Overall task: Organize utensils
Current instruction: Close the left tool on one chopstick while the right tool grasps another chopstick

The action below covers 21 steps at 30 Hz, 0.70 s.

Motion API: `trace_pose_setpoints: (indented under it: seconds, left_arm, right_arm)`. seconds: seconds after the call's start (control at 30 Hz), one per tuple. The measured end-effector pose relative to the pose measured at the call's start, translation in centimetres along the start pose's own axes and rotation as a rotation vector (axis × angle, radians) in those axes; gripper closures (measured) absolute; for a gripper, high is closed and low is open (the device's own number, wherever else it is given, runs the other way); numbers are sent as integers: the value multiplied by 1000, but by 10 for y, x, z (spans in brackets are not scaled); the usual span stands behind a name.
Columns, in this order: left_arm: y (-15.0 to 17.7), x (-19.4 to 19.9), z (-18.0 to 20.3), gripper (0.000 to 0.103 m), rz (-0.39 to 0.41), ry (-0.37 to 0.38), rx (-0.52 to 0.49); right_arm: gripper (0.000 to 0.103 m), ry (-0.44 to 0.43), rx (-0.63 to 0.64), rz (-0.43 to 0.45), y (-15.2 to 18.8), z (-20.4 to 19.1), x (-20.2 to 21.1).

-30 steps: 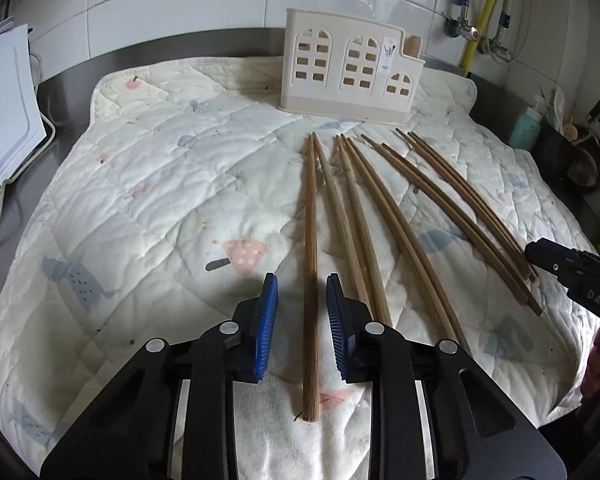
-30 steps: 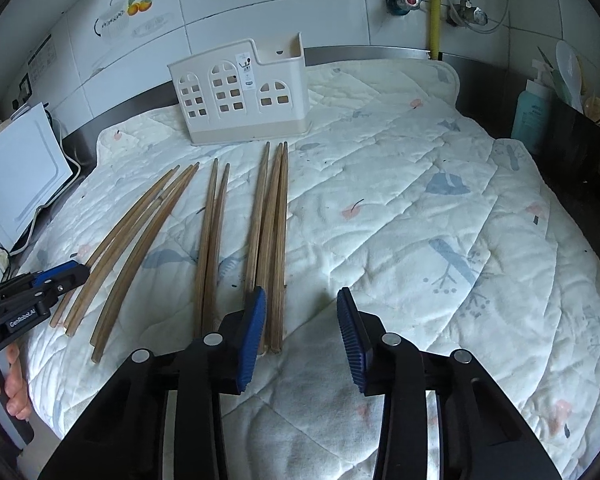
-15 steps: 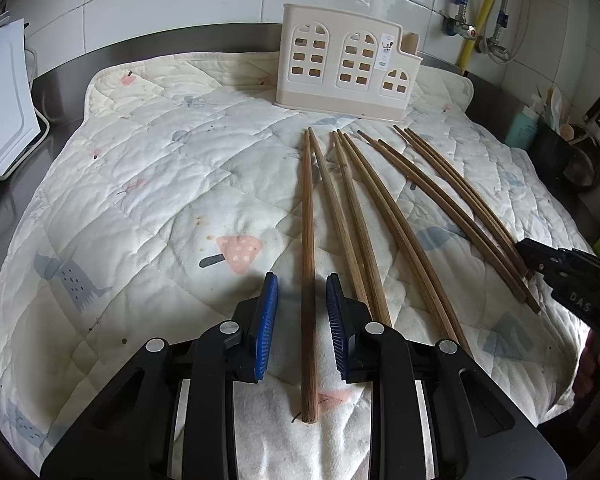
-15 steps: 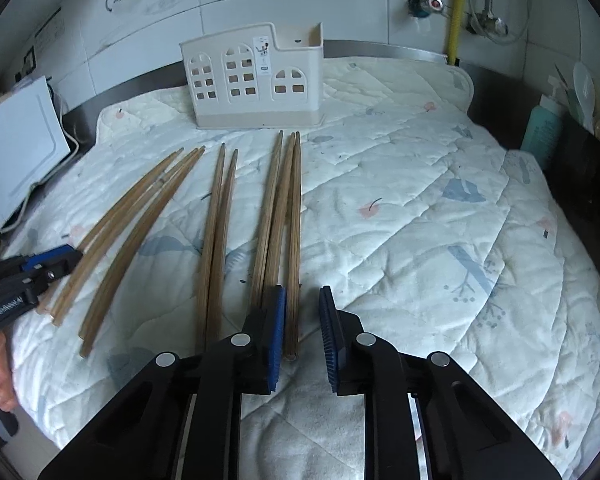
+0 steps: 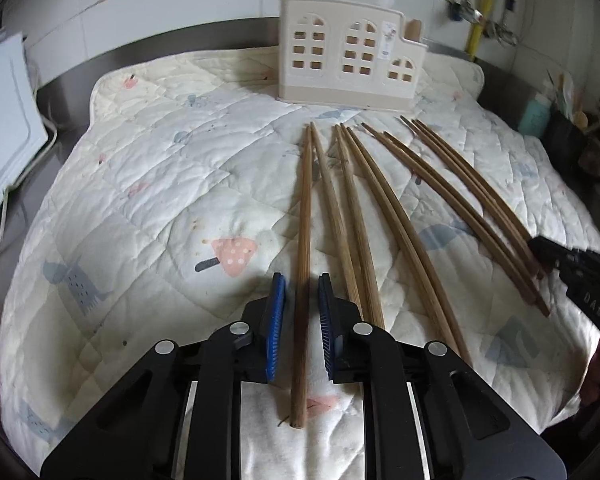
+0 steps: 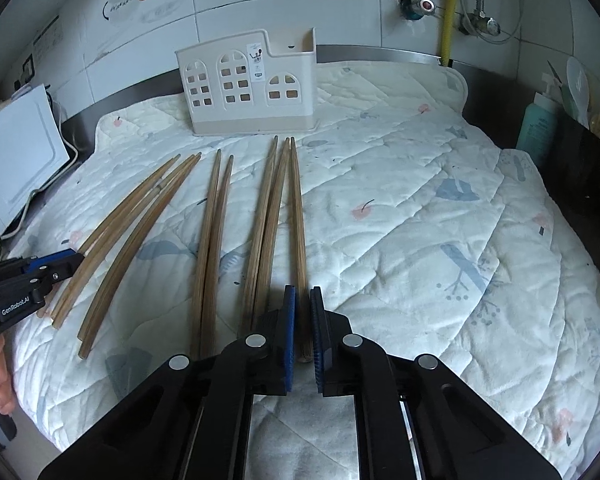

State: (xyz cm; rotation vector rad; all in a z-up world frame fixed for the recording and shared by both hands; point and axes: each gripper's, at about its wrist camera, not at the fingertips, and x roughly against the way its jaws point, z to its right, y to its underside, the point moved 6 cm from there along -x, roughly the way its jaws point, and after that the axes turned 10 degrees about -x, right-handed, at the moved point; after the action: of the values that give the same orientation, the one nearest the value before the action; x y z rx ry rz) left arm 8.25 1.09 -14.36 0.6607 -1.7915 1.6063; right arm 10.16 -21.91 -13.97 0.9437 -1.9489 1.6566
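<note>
Left to right: our left gripper (image 5: 299,298), marked "GenRoboLAI", is closing around the leftmost chopstick (image 5: 305,216), pads not yet touching; our right gripper (image 6: 302,308), marked "DAS", is clenched on the rightmost chopstick (image 6: 296,208); both lie on the quilt (image 6: 420,216).

Both cameras ride just behind their own fingers and look forward and steeply down across the quilted mat (image 5: 148,184) toward the cream utensil holder (image 5: 348,64) at the tiled wall. The left view sits close over the chopsticks (image 5: 304,220) on the holder's left side; the right view sits equally close over those toward its right (image 6: 296,216). Both share the holder (image 6: 252,84), the mat (image 6: 420,208) and all the chopsticks, and each catches the other gripper at its edge.
</note>
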Motion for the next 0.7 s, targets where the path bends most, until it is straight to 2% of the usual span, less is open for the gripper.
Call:
trace_pose_setpoints:
  seconds: [0.2, 0.3, 0.4, 0.53, 0.7]
  left_arm:
    - [3, -1, 1, 84, 25, -33, -12]
    - [3, 0, 0, 85, 27, -15, -16]
    - [3, 0, -2, 87, 28, 7, -19]
    - [1, 1, -2, 97, 40, 14, -18]
    - [1, 2, -4, 98, 51, 41, -7]
  right_arm:
    - [96, 5, -17, 12, -1, 4, 6]
    - [96, 10, -23, 23, -3, 8, 12]
    - [96, 6, -33, 36, -6, 10, 17]
    - [96, -7, -42, 45, -9, 10, 21]
    - [96, -14, -47, 68, -13, 9, 30]
